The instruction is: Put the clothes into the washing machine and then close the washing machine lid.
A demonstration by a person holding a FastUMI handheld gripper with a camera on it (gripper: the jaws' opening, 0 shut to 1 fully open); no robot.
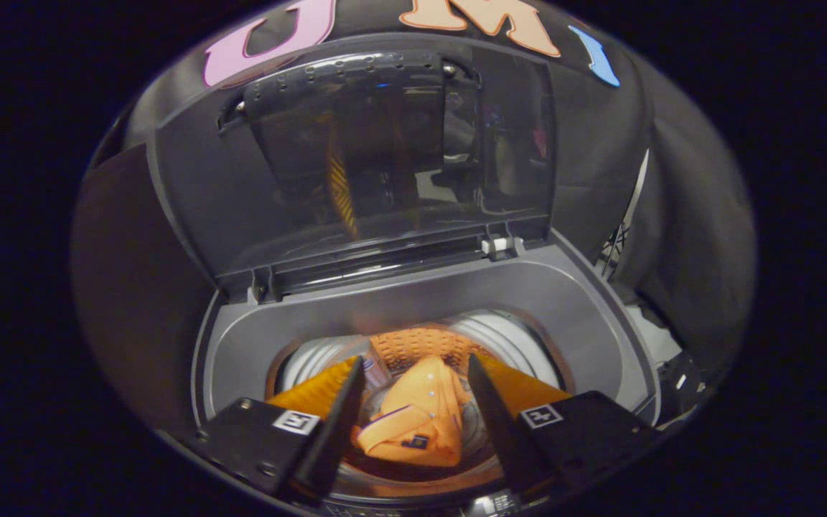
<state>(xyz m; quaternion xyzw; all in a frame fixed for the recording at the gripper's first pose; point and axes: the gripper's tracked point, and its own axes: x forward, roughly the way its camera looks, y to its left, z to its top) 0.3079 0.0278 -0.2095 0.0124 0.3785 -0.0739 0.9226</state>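
Black booth cloth behind washer [600, 316]; lid [385, 165] stands raised. Gripper [417, 409] released, fingers spread over drum, orange shirt [421, 424] lying inside below them; lid closing pending

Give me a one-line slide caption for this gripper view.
Open gripper poised above the washing machine drum, orange garment lying inside, lid raised upright behind.

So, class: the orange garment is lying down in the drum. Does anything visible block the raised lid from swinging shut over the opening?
Probably just the gripper itself: its open jaws hang over the drum, with the orange garment seen between them. The lid stands upright at the back, and the tub rim below it looks bare.
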